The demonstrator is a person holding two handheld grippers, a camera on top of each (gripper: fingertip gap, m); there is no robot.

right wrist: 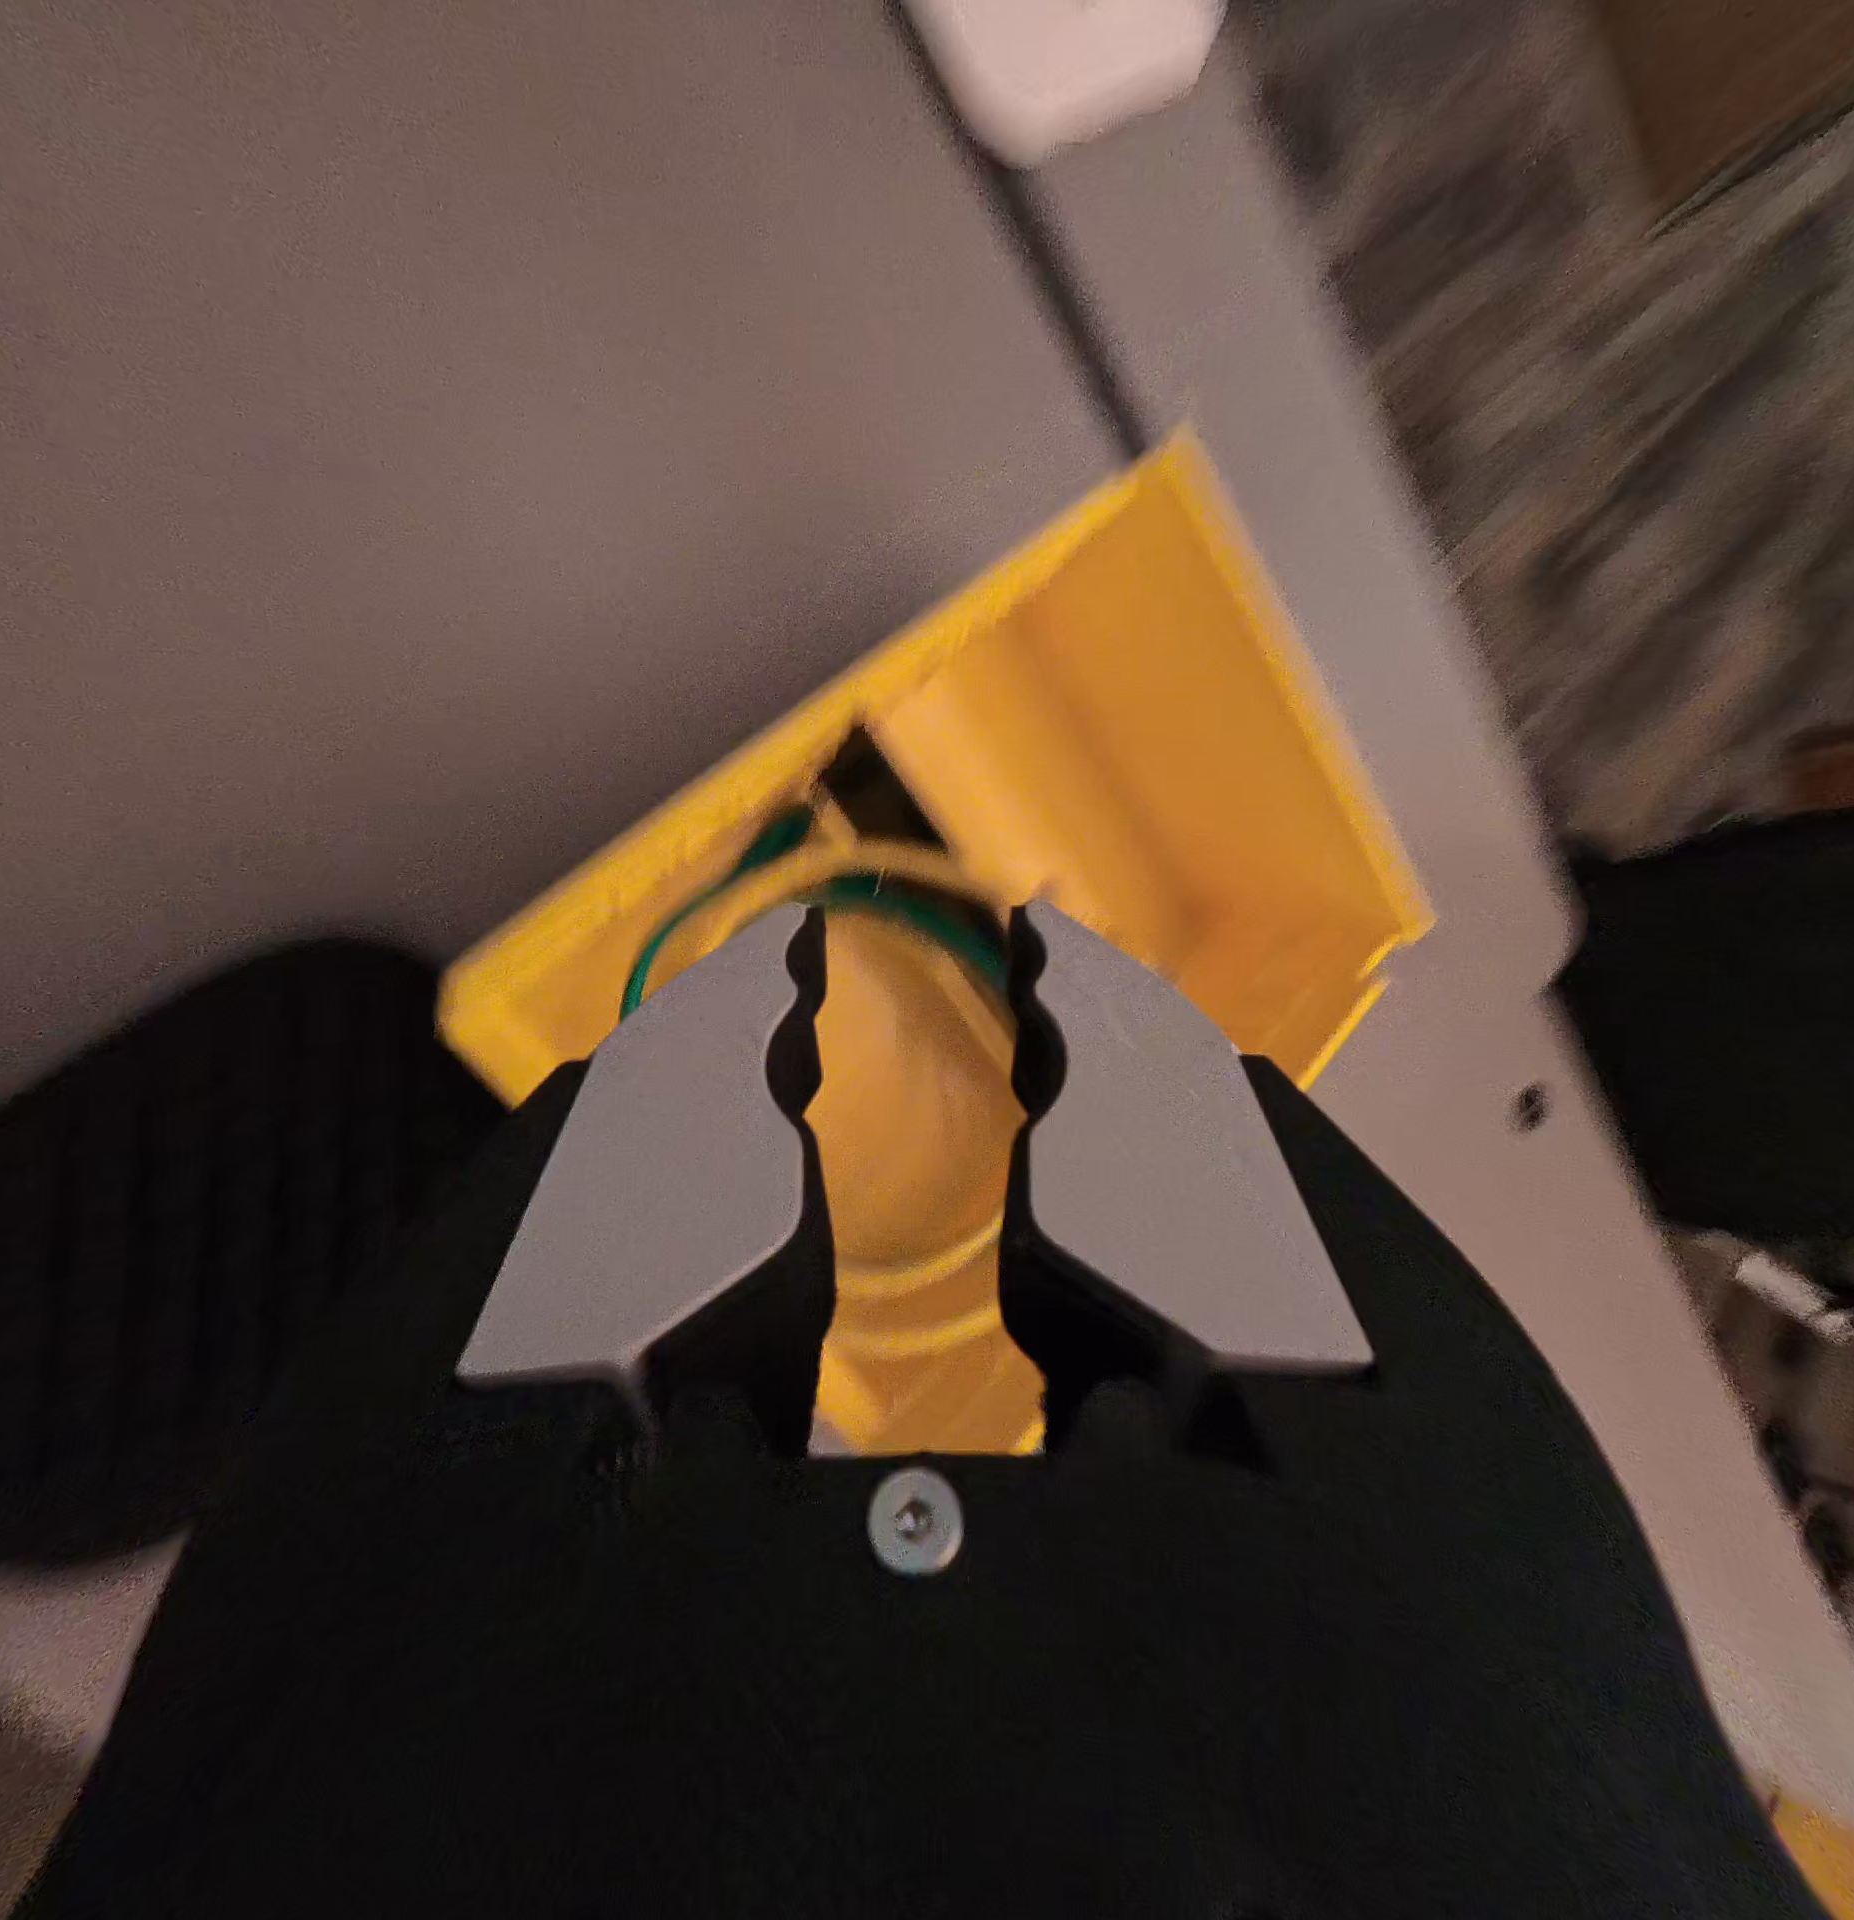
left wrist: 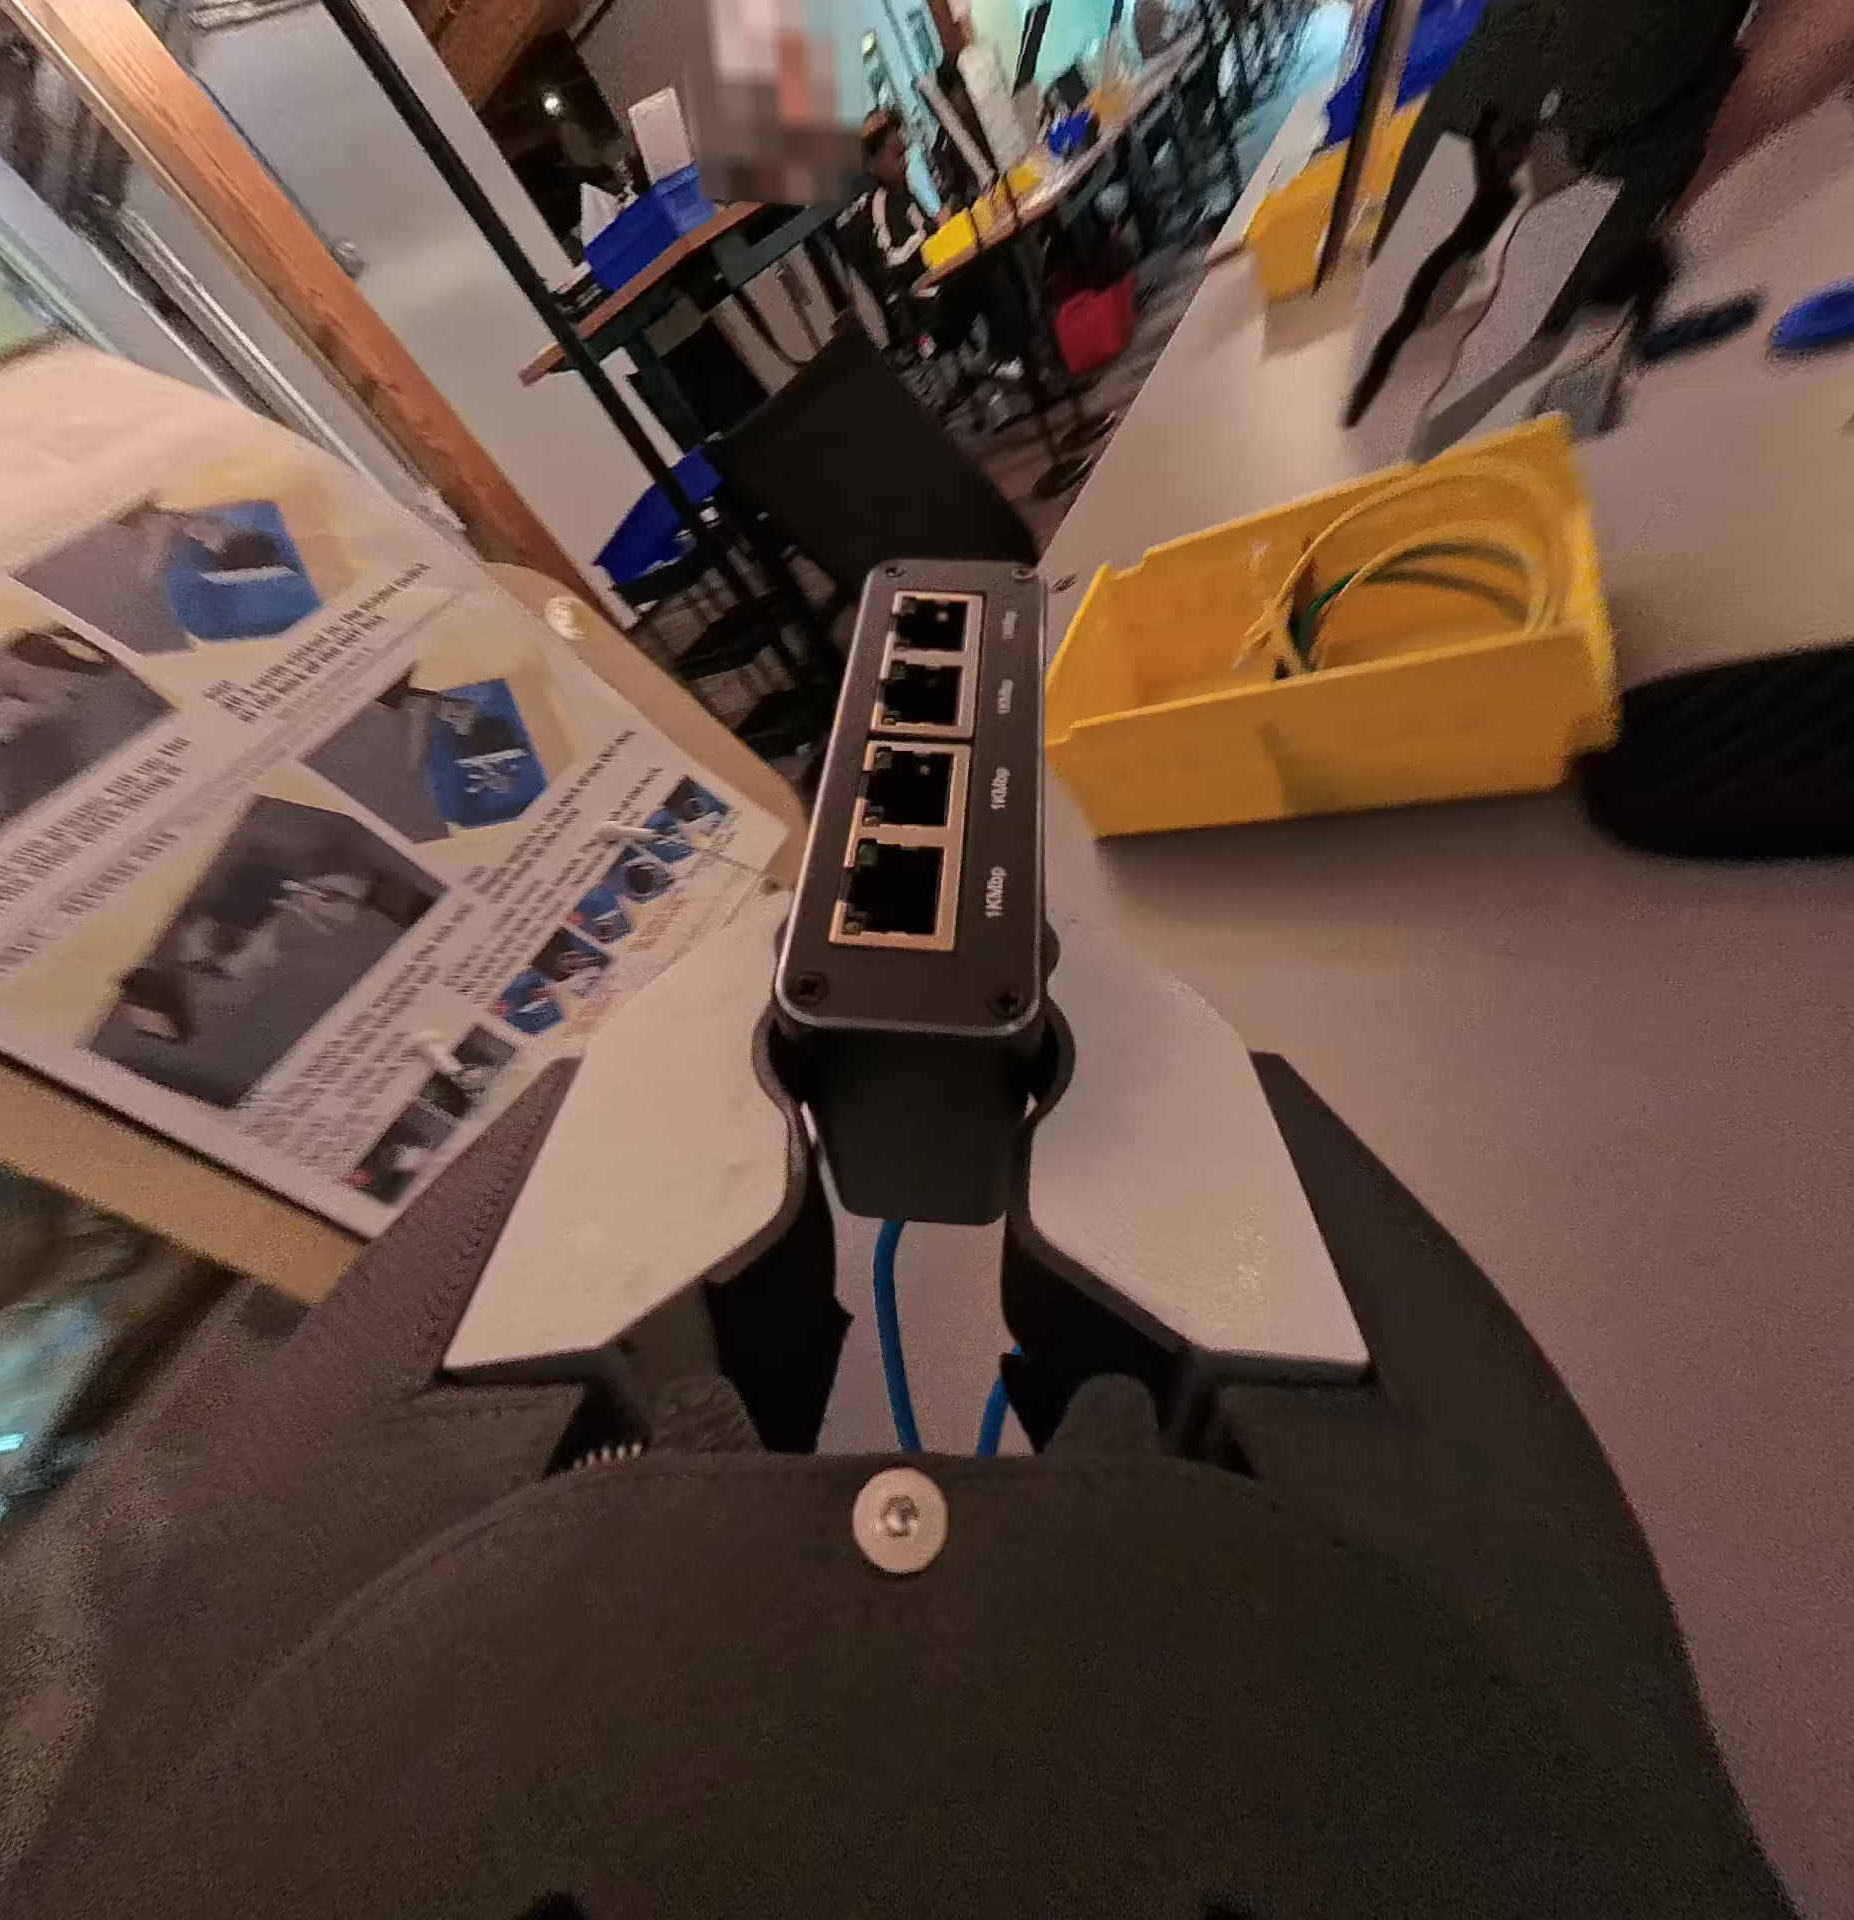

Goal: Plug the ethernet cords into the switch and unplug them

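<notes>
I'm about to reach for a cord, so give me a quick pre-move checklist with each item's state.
1. Left hand-held gripper clamps the black four-port switch: ok.
2. All four ports empty: ok.
3. Right hand-held gripper open, holding nothing: ok.
4. It is lined up over the yellow plastic bin: ok.
5. Coiled yellow and green cords lie in the bin: ok.
6. A plug end is within reach: cannot tell.

Writing shows in two places, both in the left wrist view. The black switch (left wrist: 907, 790) has small white markings printed on its face, one beside each of its four ports, running along the right edge of the port row. To the left, a printed sheet (left wrist: 310, 831) lies on a wooden board (left wrist: 154, 1216); it has photographs with blocks of black text beside them, and one line in red, all too blurred to read.
</notes>
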